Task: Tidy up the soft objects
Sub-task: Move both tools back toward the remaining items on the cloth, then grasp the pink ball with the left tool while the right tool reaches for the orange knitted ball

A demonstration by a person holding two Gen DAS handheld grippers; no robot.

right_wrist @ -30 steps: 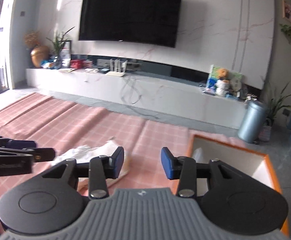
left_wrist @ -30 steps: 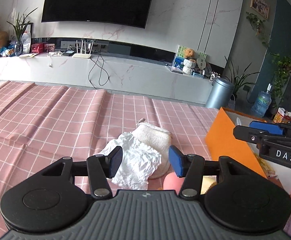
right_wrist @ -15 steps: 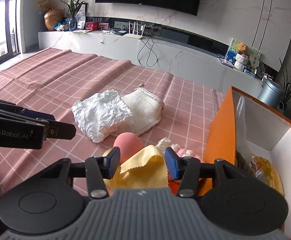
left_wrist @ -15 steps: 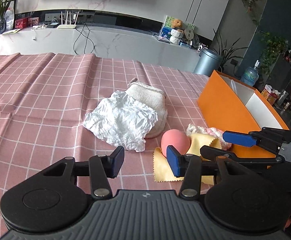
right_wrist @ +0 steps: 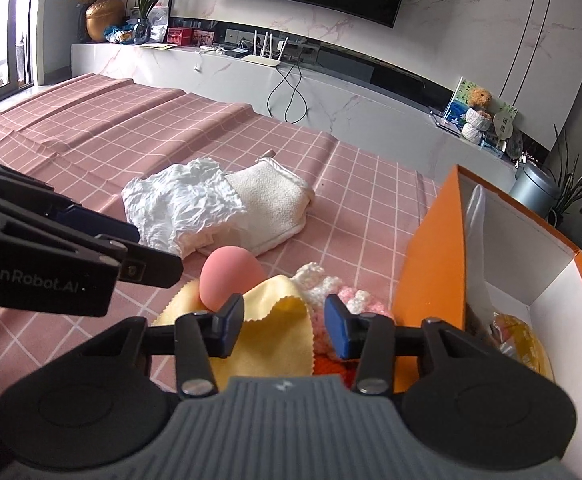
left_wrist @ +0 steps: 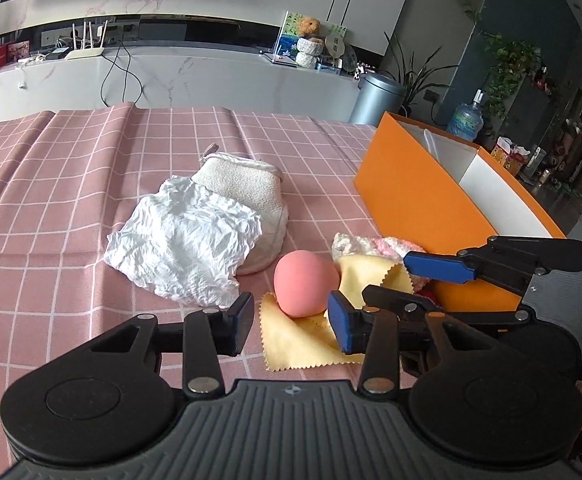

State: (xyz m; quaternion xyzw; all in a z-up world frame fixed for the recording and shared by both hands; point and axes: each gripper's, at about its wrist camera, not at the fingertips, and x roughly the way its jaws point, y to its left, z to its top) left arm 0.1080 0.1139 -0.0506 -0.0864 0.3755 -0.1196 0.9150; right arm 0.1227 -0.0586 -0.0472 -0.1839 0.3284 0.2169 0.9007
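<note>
The right tool [right_wrist: 285, 326] is closing its jaws over the raised fold of the yellow cloth [right_wrist: 267, 328], which is lying between the pads, though I cannot tell whether they are pressing it yet. The left tool [left_wrist: 291, 322] is hanging half spread and also closing, holding nothing, with the pink ball [left_wrist: 305, 282] sitting at its 12 o'clock on the cloth's near corner. Outward, the knit piece [right_wrist: 331, 292] is lying at 1 o'clock from the right tool, against the orange box [right_wrist: 431, 272] at 2 o'clock, so the right hand is the nearer one for the cloth.
</note>
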